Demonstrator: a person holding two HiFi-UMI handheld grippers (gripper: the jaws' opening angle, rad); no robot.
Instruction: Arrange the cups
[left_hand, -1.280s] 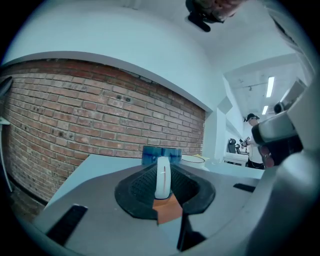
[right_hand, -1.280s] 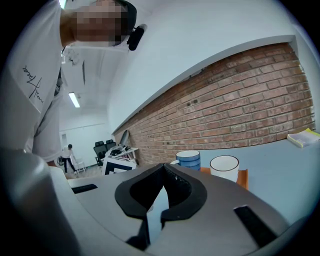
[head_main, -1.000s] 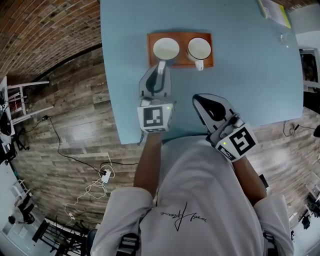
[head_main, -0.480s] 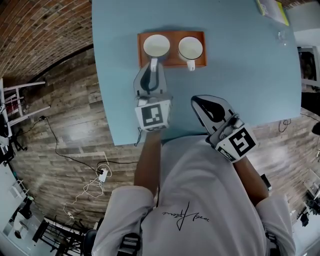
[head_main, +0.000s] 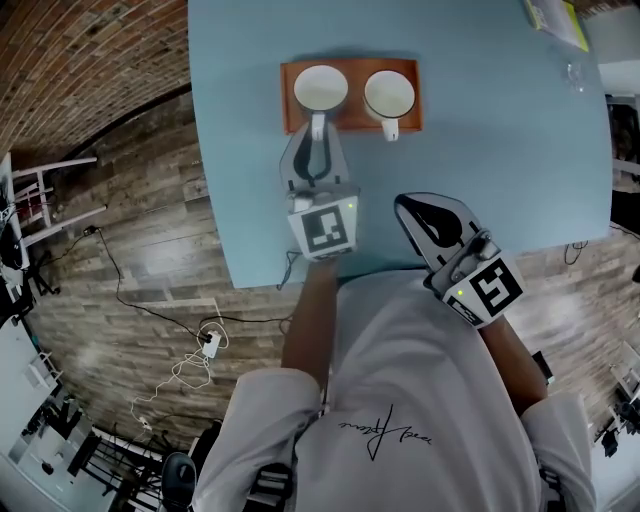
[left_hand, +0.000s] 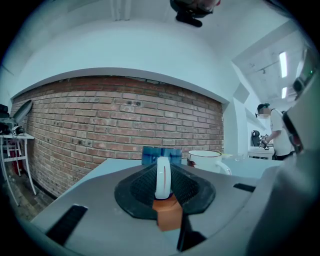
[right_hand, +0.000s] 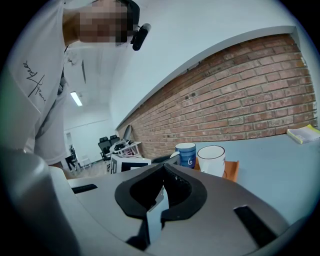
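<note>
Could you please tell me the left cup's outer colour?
Left cup: blue with white swirl, clearest in right gripper view.

Two cups: one blue cup (right_hand: 188, 153) and one white cup (right_hand: 211, 159). One orange tray (head_main: 356, 78). One bench (head_main: 500, 150). One book (head_main: 556, 18), and possibly one clear glass (head_main: 572, 75).

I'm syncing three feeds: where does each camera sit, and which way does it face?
Head view: on the person's head, looking steeply down at the table, tray, blue cup and white cup; shirt, left gripper and right gripper show.
Left gripper view: rides that gripper, looking along jaws shut on the blue cup's handle, toward a brick wall.
Right gripper view: rides that gripper, looking past shut, empty jaws at both cups; shirt shows.
Shared: both gripper views show the white cup.
</note>
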